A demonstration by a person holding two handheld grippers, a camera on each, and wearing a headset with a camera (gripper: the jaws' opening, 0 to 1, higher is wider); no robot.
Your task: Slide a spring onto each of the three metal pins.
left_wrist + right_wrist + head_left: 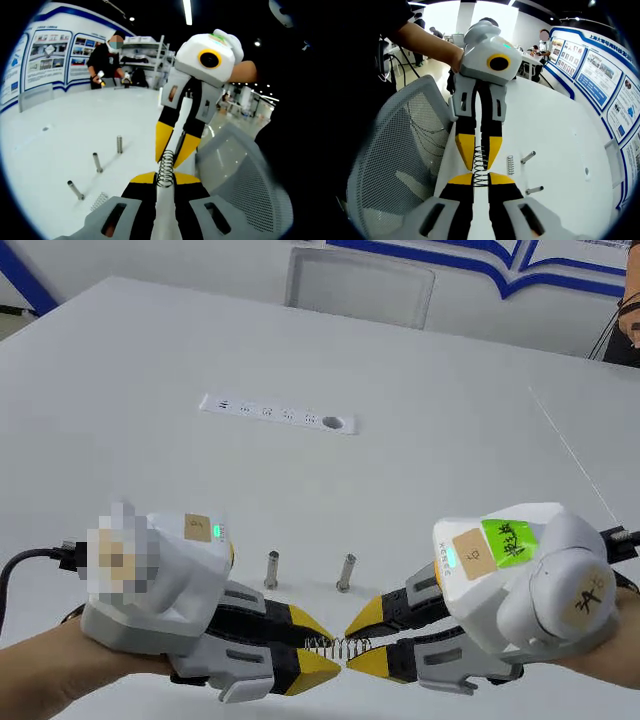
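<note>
A small coil spring (338, 647) hangs level between my two grippers near the table's front edge. My left gripper (322, 648) is shut on its left end and my right gripper (362, 645) on its right end. In the left gripper view the spring (165, 169) runs from my left gripper (166, 178) up into the right gripper (175, 145). The right gripper view shows the spring (479, 167) between my right gripper (480, 179) and the left gripper (479, 150). Two bare metal pins (271, 569) (346, 572) stand just beyond. Three pins (119, 144) (97, 162) (75, 190) are upright, with a loose spring (100, 201) beside them.
A white power strip (277, 413) lies farther back on the white table (150, 390). A grey mesh chair (245, 175) stands at the table's near edge, another chair (360, 285) at the far side. People stand in the background.
</note>
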